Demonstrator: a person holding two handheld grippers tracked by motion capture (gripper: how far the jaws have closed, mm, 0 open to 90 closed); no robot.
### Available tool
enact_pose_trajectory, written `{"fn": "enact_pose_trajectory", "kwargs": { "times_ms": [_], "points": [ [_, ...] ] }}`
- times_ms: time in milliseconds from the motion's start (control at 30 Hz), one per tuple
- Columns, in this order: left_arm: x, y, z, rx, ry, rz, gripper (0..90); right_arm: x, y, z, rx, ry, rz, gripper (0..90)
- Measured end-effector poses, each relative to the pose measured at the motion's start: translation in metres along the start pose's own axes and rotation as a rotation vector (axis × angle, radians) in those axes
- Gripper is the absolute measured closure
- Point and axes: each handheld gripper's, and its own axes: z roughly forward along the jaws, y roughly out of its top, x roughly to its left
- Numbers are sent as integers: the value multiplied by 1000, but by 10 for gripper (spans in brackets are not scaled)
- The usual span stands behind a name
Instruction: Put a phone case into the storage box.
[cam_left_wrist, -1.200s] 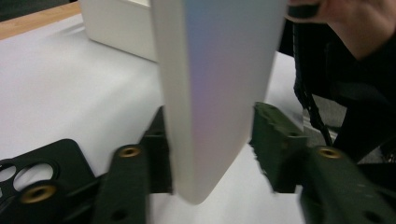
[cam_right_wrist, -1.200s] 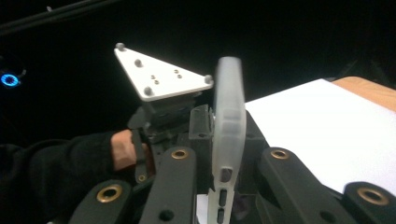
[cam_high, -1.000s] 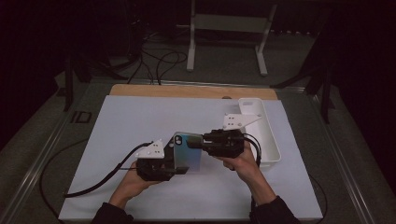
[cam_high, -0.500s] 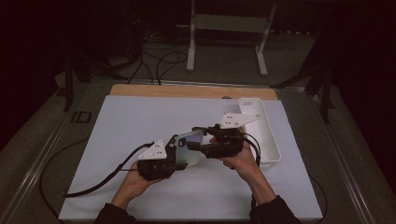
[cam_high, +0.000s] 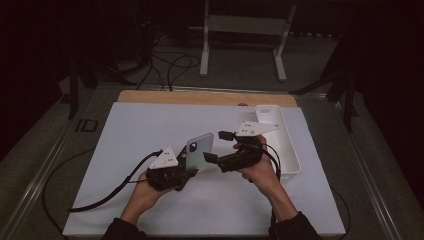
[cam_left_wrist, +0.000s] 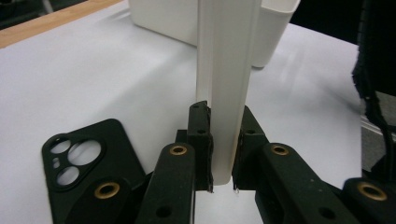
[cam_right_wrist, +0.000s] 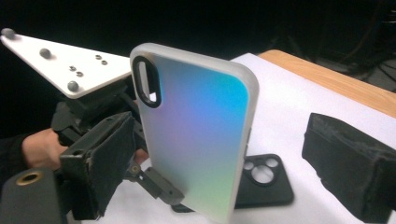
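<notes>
An iridescent translucent phone case (cam_high: 199, 150) stands upright above the white mat, its camera cutout at the top. My left gripper (cam_high: 186, 173) is shut on its lower edge; the left gripper view shows the case (cam_left_wrist: 225, 70) edge-on between the closed jaws of that gripper (cam_left_wrist: 223, 115). My right gripper (cam_high: 216, 146) is open, with its jaws on either side of the case without touching it. In the right gripper view the case (cam_right_wrist: 196, 135) stands between that gripper's padded fingers (cam_right_wrist: 105, 163). A black phone case (cam_left_wrist: 88, 161) lies flat on the mat beneath.
A long white tray (cam_high: 291, 159) lies on the mat just right of my right hand. The white mat (cam_high: 140, 130) covers the table, with a wooden strip (cam_high: 200, 97) along its far edge. Cables trail off to the left.
The iridescent case has risen from lying low and nearly flat to standing upright in my left gripper. The right gripper has lifted slightly and its jaws now flank the case.
</notes>
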Motion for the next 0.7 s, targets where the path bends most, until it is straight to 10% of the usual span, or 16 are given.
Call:
{"fn": "enact_pose_trajectory", "kwargs": {
  "times_ms": [700],
  "points": [
    [2, -1, 5, 23, 101, -69, 810, 21, -2, 24, -7, -147, 72, 98]
  ]
}}
